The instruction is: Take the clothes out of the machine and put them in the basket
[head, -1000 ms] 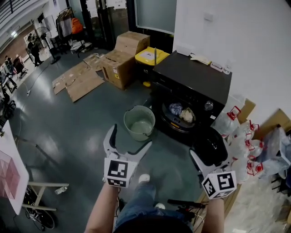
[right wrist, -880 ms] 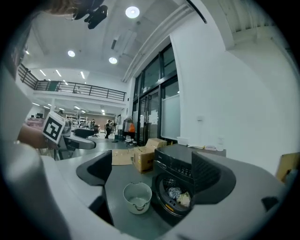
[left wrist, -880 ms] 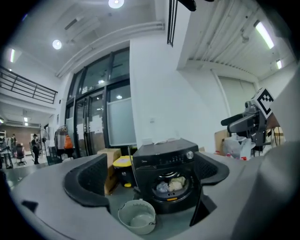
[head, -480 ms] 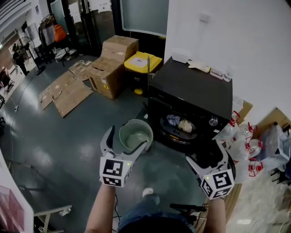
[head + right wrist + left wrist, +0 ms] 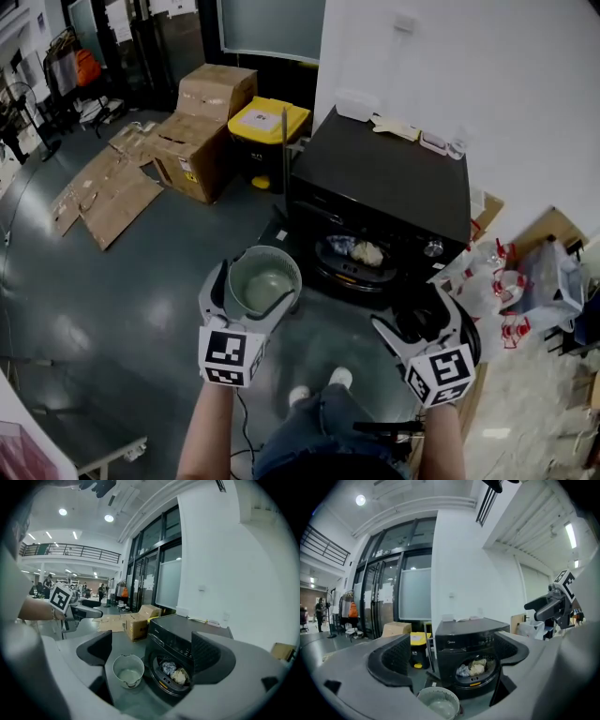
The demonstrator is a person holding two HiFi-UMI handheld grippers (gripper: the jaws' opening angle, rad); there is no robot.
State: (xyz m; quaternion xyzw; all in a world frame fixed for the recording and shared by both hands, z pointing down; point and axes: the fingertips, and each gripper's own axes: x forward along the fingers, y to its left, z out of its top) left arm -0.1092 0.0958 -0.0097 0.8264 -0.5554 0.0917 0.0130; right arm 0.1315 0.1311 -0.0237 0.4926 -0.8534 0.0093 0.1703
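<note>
Dim, soft views, fisheye-warped edges

Only readable text: a small brand mark at the top left of the machine (image 5: 471, 639) front, looks like "Midea". The white label on the yellow bin (image 5: 265, 119) lid and the sticker on the cardboard box (image 5: 185, 167) are too small to read.

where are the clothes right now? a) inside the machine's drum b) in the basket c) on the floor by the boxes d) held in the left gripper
A: the clothes lie bunched in the drum of the open machine, and the basket in front of it is empty.
</note>
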